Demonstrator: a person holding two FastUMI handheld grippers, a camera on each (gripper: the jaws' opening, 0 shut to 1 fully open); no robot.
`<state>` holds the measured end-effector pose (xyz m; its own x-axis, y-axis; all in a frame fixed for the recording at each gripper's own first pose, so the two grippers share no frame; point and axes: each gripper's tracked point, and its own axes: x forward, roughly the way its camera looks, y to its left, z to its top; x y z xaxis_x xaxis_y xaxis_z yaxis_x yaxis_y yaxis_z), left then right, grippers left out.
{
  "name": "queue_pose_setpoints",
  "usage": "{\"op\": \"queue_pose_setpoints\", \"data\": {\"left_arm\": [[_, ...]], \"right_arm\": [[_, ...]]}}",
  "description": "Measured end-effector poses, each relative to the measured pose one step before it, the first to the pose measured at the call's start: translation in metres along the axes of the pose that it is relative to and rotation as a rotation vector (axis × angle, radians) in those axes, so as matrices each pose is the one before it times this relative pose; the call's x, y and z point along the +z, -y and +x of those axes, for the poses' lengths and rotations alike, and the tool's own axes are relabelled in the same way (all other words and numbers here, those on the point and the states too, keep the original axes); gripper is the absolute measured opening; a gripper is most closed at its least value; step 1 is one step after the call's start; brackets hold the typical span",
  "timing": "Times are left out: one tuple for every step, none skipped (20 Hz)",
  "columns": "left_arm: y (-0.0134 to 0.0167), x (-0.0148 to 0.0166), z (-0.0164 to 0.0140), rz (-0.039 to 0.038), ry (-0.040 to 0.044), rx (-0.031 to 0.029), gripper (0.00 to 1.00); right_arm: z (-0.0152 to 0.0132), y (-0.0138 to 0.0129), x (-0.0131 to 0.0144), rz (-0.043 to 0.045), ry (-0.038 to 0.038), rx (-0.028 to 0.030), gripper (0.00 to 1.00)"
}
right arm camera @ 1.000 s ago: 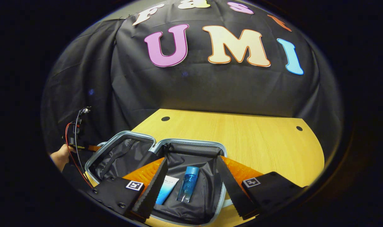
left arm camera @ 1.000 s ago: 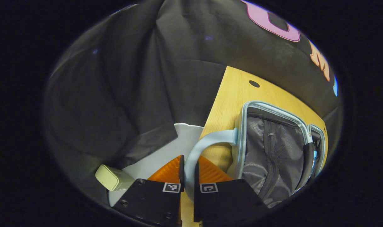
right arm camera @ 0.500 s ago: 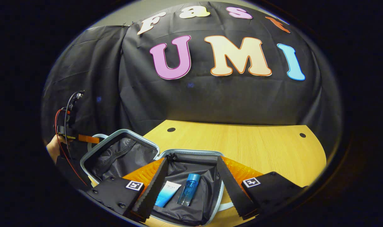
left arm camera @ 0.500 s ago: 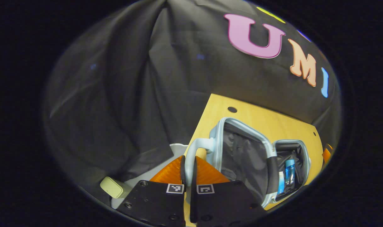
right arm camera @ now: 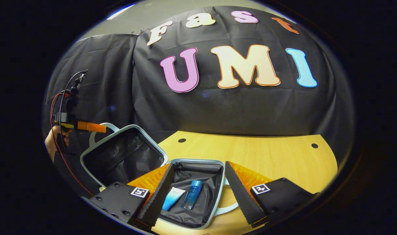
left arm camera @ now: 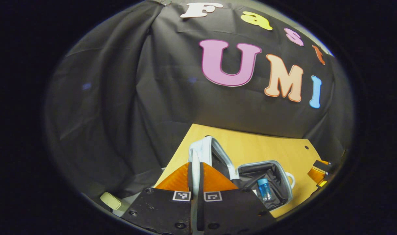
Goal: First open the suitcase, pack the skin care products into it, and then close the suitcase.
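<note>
A small pale-blue suitcase lies open on the wooden table. Its lid [right arm camera: 120, 156] stands raised, close to upright, and its base [right arm camera: 191, 209] holds a blue bottle [right arm camera: 189, 195] and a white-and-blue tube [right arm camera: 173, 197]. My left gripper [left arm camera: 195, 173] is shut on the lid's pale handle [left arm camera: 195, 153]; it also shows at the left in the right gripper view, left gripper [right arm camera: 98, 128], held by a hand [right arm camera: 51, 143]. My right gripper [right arm camera: 198, 182] hovers open over the base, nothing between its fingers. The bottle [left arm camera: 263, 189] shows in the base [left arm camera: 283, 192].
The wooden table [right arm camera: 267, 156] stretches bare to the right and behind the suitcase, with round cable holes [right arm camera: 182, 140]. A cream box [left arm camera: 111, 200] sits low at the left. The other gripper [left arm camera: 317, 173] shows at the table's right edge.
My left gripper has lifted the lid by its handle, swinging it from nearly flat to near upright. The right gripper has drawn back a little and stays open.
</note>
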<state>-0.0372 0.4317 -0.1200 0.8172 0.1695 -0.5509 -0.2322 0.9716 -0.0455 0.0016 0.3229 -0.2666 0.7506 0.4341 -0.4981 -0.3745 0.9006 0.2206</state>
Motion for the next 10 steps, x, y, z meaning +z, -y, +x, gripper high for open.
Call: {"op": "queue_pose_setpoints", "data": {"left_arm": [[0.01263, 0.00480, -0.00399, -0.00087, 0.00888, -0.01223, 0.00], [0.01416, 0.00455, -0.00235, -0.00023, 0.01014, -0.01668, 0.00], [0.01350, 0.00587, 0.00199, -0.00313, 0.00849, -0.02557, 0.00], [0.01539, 0.00387, -0.00345, 0.00250, 0.01051, -0.02317, 0.00], [0.01716, 0.00426, -0.00064, 0.00862, 0.00741, -0.02554, 0.00], [0.01582, 0.00260, 0.00109, 0.00709, 0.00675, -0.02166, 0.00], [0.01537, 0.00196, 0.00257, 0.01218, 0.00083, -0.02277, 0.00], [0.01482, 0.00086, 0.00411, 0.00800, 0.00100, -0.02160, 0.00], [0.01482, 0.00157, 0.00364, 0.00679, -0.00112, -0.02251, 0.00], [0.01218, -0.00023, 0.00288, 0.00148, 0.00093, -0.02081, 0.00]], "right_arm": [[-0.00466, 0.00486, 0.00290, 0.00072, 0.00682, 0.00412, 0.98], [-0.00425, 0.00454, 0.00165, -0.00075, 0.00547, 0.00303, 0.98], [-0.00433, 0.00545, 0.00202, -0.00129, 0.00352, -0.00082, 0.98], [-0.00441, 0.00498, 0.00188, -0.00051, 0.00486, -0.00131, 0.94], [-0.00272, 0.00587, 0.00149, 0.00075, 0.00361, -0.00248, 0.94], [-0.00414, 0.00657, -0.00076, 0.00155, 0.00233, -0.00289, 0.98], [-0.00429, 0.00608, 0.00127, 0.00185, 0.00403, -0.00466, 0.98], [-0.00374, 0.00611, 0.00085, 0.00056, 0.00415, -0.00628, 0.94], [-0.00396, 0.00569, 0.00133, 0.00111, 0.00340, -0.00820, 0.98], [-0.00504, 0.00672, 0.00036, 0.00063, 0.00279, -0.00836, 0.98]]}}
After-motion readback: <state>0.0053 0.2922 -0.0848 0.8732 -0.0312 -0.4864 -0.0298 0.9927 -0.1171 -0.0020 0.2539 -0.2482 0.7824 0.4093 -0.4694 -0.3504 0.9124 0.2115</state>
